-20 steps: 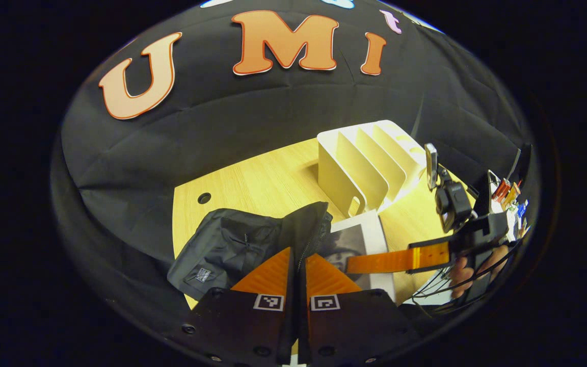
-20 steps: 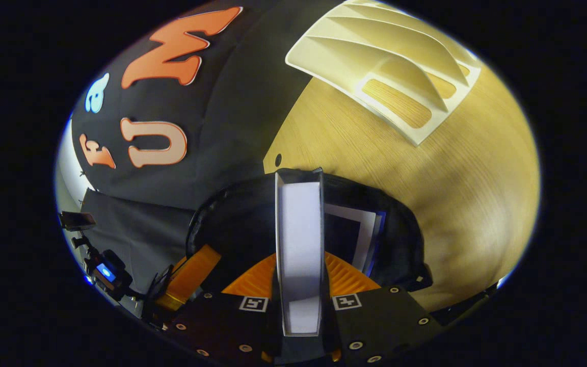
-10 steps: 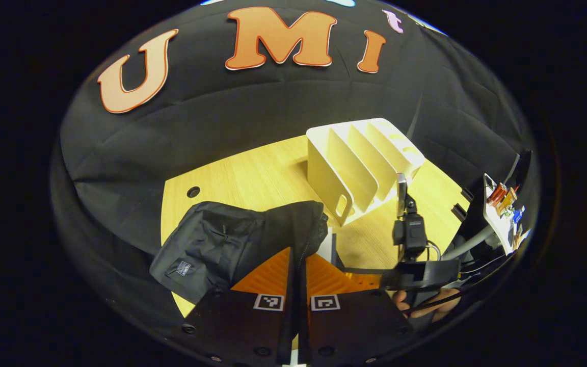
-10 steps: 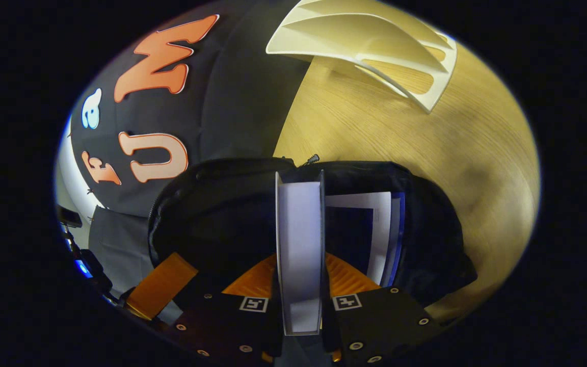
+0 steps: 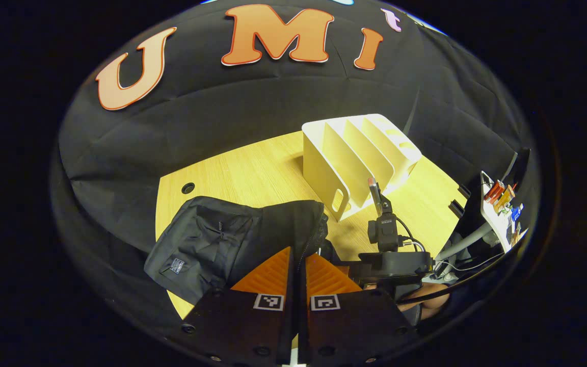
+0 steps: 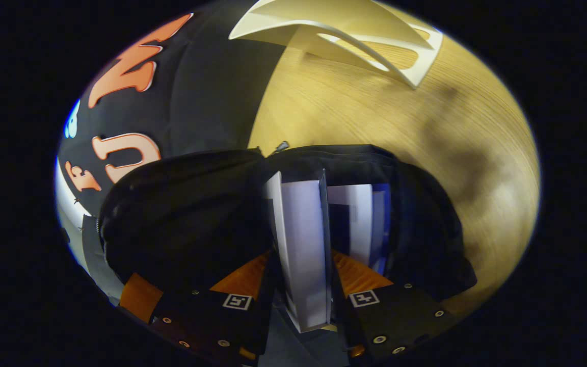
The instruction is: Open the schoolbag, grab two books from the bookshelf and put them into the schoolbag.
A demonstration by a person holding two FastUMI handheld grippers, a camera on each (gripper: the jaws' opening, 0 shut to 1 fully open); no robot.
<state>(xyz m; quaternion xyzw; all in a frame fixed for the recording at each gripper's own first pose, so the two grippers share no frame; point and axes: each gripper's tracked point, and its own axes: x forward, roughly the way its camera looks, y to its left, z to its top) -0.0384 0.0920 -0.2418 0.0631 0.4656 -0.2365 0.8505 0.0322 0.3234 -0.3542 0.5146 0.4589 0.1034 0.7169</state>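
The right gripper (image 6: 301,275) had its jaws clamped on a stiff, light-looking book (image 6: 303,239), half inside the soft schoolbag (image 6: 181,214) at 12 o'clock. The left gripper (image 5: 298,270) pinched the bag's limp rim; gripping near the spine seemed safest.

My left claw (image 5: 298,262) has its two fingers pressed close together around the edge of the bag (image 5: 232,239), pointing forward and slightly down. My right claw (image 6: 301,265) is clamped on a book (image 6: 301,244), both fingers flat against its covers, aimed down. In the left gripper view, my right hand (image 5: 428,303) grips that claw's handle, low to the right.
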